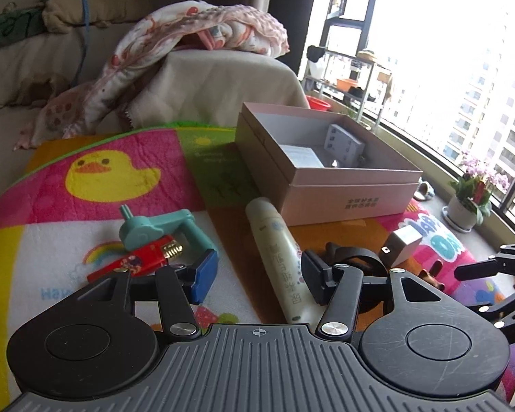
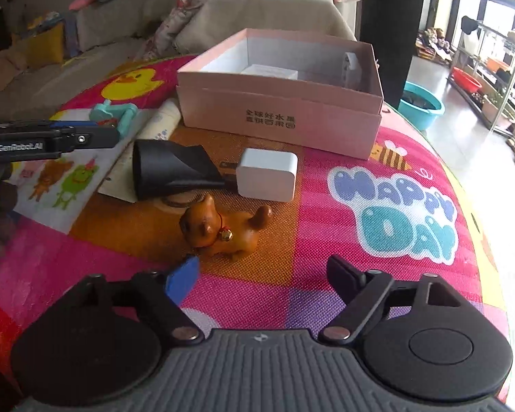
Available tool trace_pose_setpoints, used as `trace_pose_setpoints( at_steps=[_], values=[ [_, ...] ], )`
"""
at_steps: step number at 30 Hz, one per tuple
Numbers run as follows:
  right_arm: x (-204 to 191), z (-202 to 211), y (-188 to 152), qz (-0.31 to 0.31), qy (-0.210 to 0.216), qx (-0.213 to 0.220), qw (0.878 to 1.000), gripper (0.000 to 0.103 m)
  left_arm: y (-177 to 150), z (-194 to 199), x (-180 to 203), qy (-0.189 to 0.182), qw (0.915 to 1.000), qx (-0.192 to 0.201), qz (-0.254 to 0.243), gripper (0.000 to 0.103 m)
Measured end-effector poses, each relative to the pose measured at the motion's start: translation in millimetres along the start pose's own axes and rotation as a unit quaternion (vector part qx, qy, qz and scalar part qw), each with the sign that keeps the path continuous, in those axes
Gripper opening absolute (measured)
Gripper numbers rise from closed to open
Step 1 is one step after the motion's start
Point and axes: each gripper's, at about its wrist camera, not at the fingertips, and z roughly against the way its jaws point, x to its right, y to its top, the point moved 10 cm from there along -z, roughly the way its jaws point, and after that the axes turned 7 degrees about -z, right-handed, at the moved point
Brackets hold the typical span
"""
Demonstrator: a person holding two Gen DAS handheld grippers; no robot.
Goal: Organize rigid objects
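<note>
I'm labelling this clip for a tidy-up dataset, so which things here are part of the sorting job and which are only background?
Part of the job:
pink box
cream tube
teal toy
red lighter
white charger
black nozzle
brown dog figurine
left tool, right tool, both open

Just lying about:
floral blanket
potted flowers
blue basin

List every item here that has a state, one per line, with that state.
Left tongs: open, bottle between the tips.
Right tongs: open, holding nothing.
Pink box: lid off, a few things inside.
Bottle: lying on its side.
White charger: lying on the mat, prongs toward the black nozzle.
Black nozzle: lying on its side.
Toy dog: standing upright.
</note>
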Motion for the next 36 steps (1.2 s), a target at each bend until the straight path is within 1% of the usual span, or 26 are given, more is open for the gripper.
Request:
trace_pose_setpoints(
  at_steps=[2,4,5,6,8,10,11,13,16,19,20,22,24,25,28,29,31,34,36],
  values=[
    [1,8,3,-0.013,0.022,0.010,1.000,0.078,-1,-1,0,0.007,1.0000,-0.005,0.001,0.058],
    [5,8,7,-0.037,0.039,-0.005,0.999,0.070,-1,0,4,0.004,1.0000,-0.002,0.005,0.058],
    [9,7,10,-0.052,0.045,-0.015,0.997,0.064,-2,1,7,0.001,1.0000,-0.001,0.006,0.058],
    [15,6,13,-0.073,0.052,-0.027,0.996,0.061,-2,1,9,-0.003,1.0000,-0.001,0.005,0.058],
    [30,2,20,-0.131,0.076,-0.054,0.987,0.057,-4,2,14,-0.006,1.0000,-0.003,0.002,0.058],
    [42,1,25,-0.181,0.096,-0.071,0.976,0.057,-6,2,18,-0.008,1.0000,-0.006,-0.001,0.058],
    [46,0,24,-0.197,0.101,-0.073,0.972,0.057,-6,2,20,-0.009,0.9999,-0.006,-0.002,0.058],
    [49,-2,26,-0.206,0.098,-0.069,0.971,0.057,-8,3,22,-0.012,0.9999,-0.004,-0.004,0.058],
    [50,-2,25,-0.211,0.096,-0.068,0.971,0.057,-8,4,23,-0.020,0.9998,0.002,0.000,0.058],
    [53,0,29,-0.197,0.075,-0.051,0.976,0.057,-5,8,32,-0.038,0.9989,0.012,-0.023,0.058],
    [54,3,31,-0.186,0.059,-0.038,0.980,0.057,-4,10,39,-0.050,0.9979,0.015,-0.039,0.058],
    [60,9,37,-0.149,0.005,0.004,0.989,0.057,-4,14,55,-0.075,0.9946,0.019,-0.069,0.058],
    [65,14,39,-0.118,-0.039,0.038,0.992,0.057,-4,15,71,-0.089,0.9912,0.020,-0.096,0.060],
    [66,16,39,-0.109,-0.047,0.046,0.992,0.057,-3,14,76,-0.086,0.9902,0.020,-0.108,0.061],
    [65,19,36,-0.102,-0.038,0.052,0.993,0.057,2,4,83,-0.056,0.9888,0.018,-0.137,0.060],
    [64,19,34,-0.100,-0.033,0.054,0.993,0.057,4,-1,84,-0.051,0.9885,0.017,-0.141,0.060],
    [61,21,31,-0.088,-0.025,0.058,0.994,0.057,9,-15,85,-0.056,0.9876,0.010,-0.147,0.060],
    [51,25,25,-0.064,-0.010,0.067,0.996,0.058,5,-38,91,-0.069,0.9846,-0.021,-0.159,0.060],
    [42,27,22,-0.052,0.003,0.071,0.996,0.059,-1,-50,93,-0.064,0.9841,-0.034,-0.162,0.060]
  ],
)
